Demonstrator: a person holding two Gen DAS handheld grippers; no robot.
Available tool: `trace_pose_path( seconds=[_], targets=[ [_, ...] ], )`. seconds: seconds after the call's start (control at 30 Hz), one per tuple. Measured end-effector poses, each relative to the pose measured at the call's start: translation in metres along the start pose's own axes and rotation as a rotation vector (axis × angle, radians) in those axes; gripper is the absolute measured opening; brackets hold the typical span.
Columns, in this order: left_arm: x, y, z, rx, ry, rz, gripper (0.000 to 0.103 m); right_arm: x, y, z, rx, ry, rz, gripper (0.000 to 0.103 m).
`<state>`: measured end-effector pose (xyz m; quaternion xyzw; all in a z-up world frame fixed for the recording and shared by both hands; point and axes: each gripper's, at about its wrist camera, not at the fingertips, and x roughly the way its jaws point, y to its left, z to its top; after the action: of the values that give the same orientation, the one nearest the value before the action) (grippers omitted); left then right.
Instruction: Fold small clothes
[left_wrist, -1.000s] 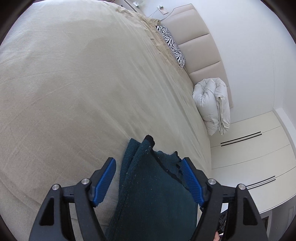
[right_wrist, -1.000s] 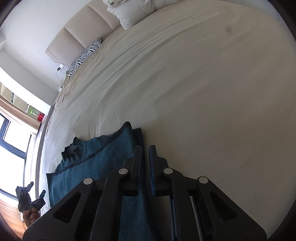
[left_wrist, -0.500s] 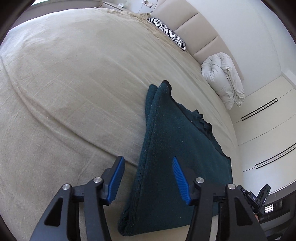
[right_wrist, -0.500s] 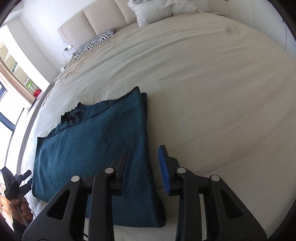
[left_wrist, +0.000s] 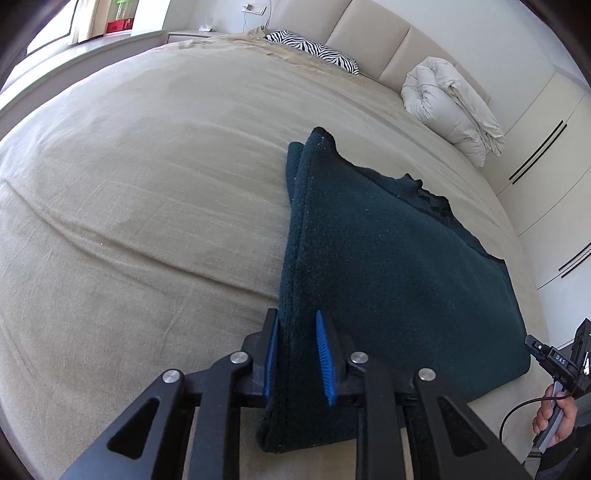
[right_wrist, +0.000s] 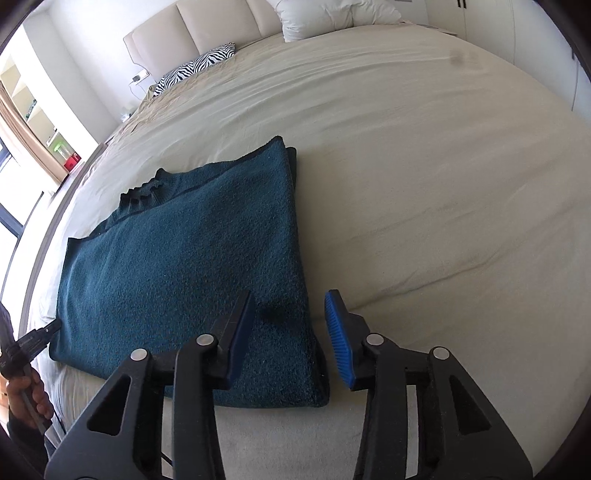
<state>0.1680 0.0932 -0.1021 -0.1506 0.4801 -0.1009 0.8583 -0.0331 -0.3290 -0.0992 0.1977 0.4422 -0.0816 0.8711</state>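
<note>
A dark teal sweater (left_wrist: 388, 280) (right_wrist: 192, 266) lies folded flat on the beige bed (left_wrist: 147, 206). My left gripper (left_wrist: 295, 314) points down at the sweater's near left corner. Its jaws straddle the folded left edge and are closing, with the fabric between the blue pads (left_wrist: 322, 354). My right gripper (right_wrist: 291, 295) straddles the sweater's right edge near the front corner. Its jaws are closing too, and a gap still shows between the right pad (right_wrist: 340, 332) and the cloth. Each view also shows the other gripper in a hand (left_wrist: 557, 417) (right_wrist: 26, 387) at the frame's edge.
A zebra-striped pillow (left_wrist: 314, 51) (right_wrist: 195, 68) and a rolled white duvet (left_wrist: 450, 107) (right_wrist: 332, 14) lie against the padded headboard (left_wrist: 369, 33). White wardrobe doors (left_wrist: 546, 155) stand on one side. A window with shelves (right_wrist: 33, 122) is on the other.
Both grippers drew back along the sweater's sides to its near corners. The right one let go of the cloth and opened. The left jaws narrowed around the folded edge.
</note>
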Motion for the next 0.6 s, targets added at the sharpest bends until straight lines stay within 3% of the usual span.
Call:
trace_pose_path(
  seconds=[0.03,0.1,0.2,0.6],
  targets=[
    [0.000,-0.004,-0.001,0.021,-0.003,0.019,0.019,0.002,0.000,-0.001,-0.001,0.005,-0.002,0.029],
    [-0.001,-0.012,-0.002,0.070,-0.006,0.060,0.016,0.004,0.002,-0.004,-0.013,0.006,-0.019,0.015],
    [-0.001,-0.022,-0.006,0.135,-0.006,0.118,0.013,0.005,0.001,-0.005,-0.021,0.004,-0.036,0.008],
    [-0.001,-0.032,-0.011,0.202,0.005,0.190,0.011,0.003,-0.009,-0.012,0.004,0.003,-0.055,0.007]
  ],
)
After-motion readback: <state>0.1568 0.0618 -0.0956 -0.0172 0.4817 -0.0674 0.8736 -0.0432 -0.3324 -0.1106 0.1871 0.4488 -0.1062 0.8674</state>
